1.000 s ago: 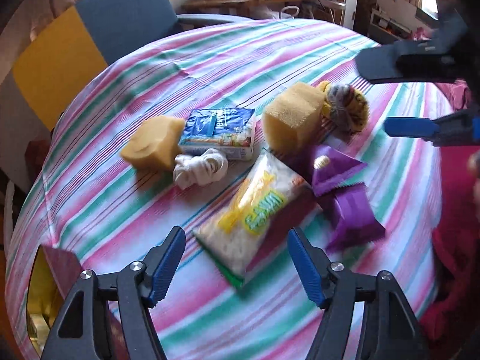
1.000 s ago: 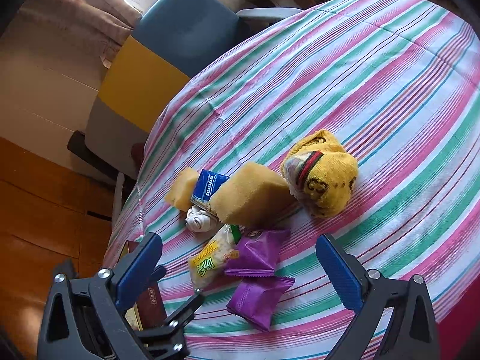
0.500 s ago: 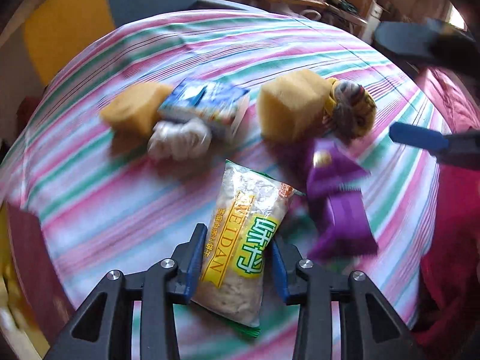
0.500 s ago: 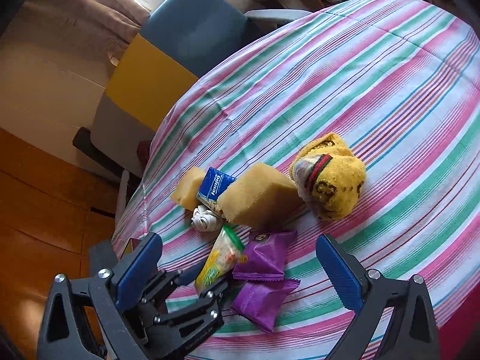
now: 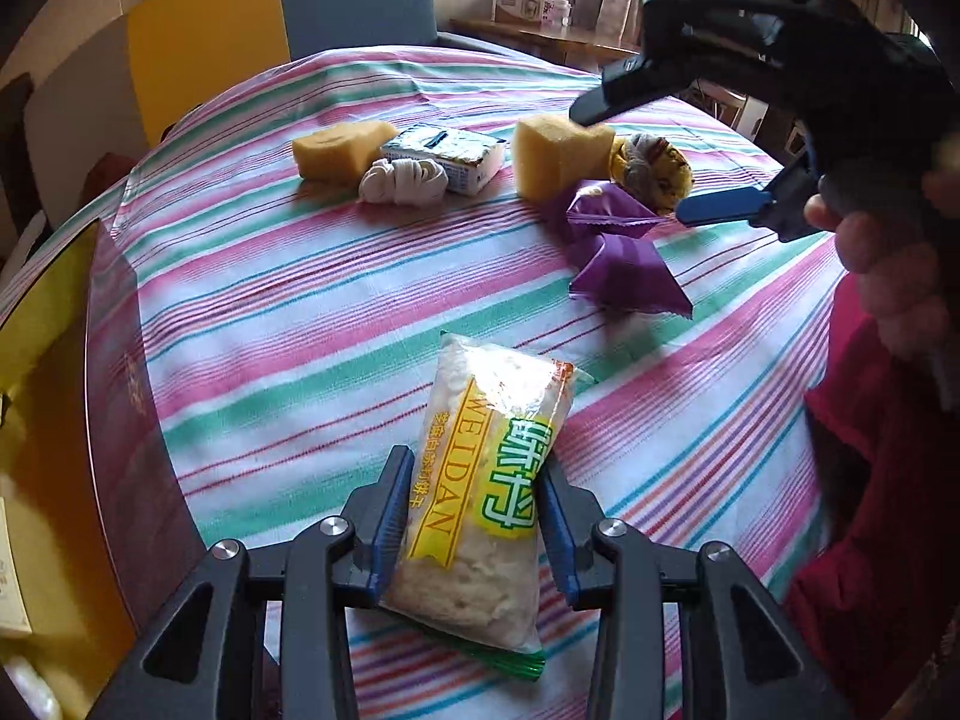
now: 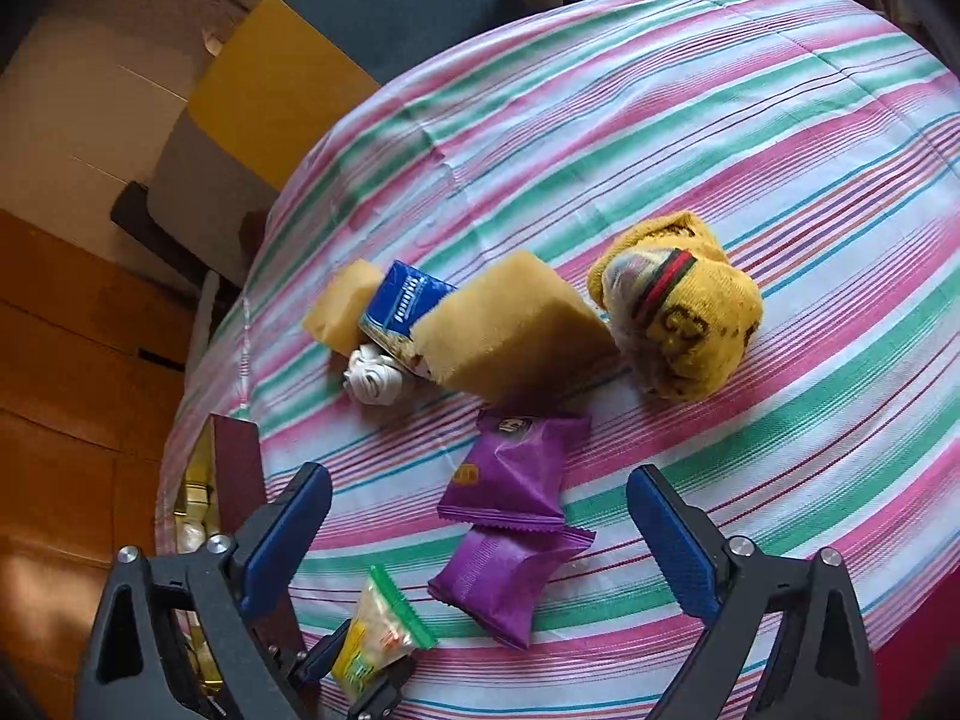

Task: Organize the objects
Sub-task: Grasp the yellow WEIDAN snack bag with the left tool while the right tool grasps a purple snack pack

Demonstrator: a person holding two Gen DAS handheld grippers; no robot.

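A: What does the left gripper (image 5: 474, 531) have?

B: It is clenched on a snack packet (image 5: 486, 480), a clear bag with a yellow band and green label. The blue pads (image 5: 393, 516) press its two long sides near the lower half. The jaws have just been closing, and the packet sits between them.

A: Which way does the packet run?

B: Its long axis lies along the fingers, pointing away from the camera and leaning slightly right. The green-edged seal is at the near end, the other end out over the striped tablecloth (image 5: 288, 300).

A: And the right gripper (image 6: 480, 531)?

B: Spread wide, its jaws have just closed a little, nothing pressed between them. It hangs above two purple packets (image 6: 510, 516), one against the other, in the gap between its fingers; whether it touches them I cannot tell.

A: Further out?

B: A big yellow sponge (image 6: 510, 330) just beyond the purple packets, a rolled yellow sock (image 6: 684, 318) to its right. On its left are a blue tissue pack (image 6: 405, 300), a white rolled sock (image 6: 375, 378) and a smaller sponge (image 6: 339, 306), all bunched together. A blue and yellow chair (image 6: 336, 42) stands past the table edge.
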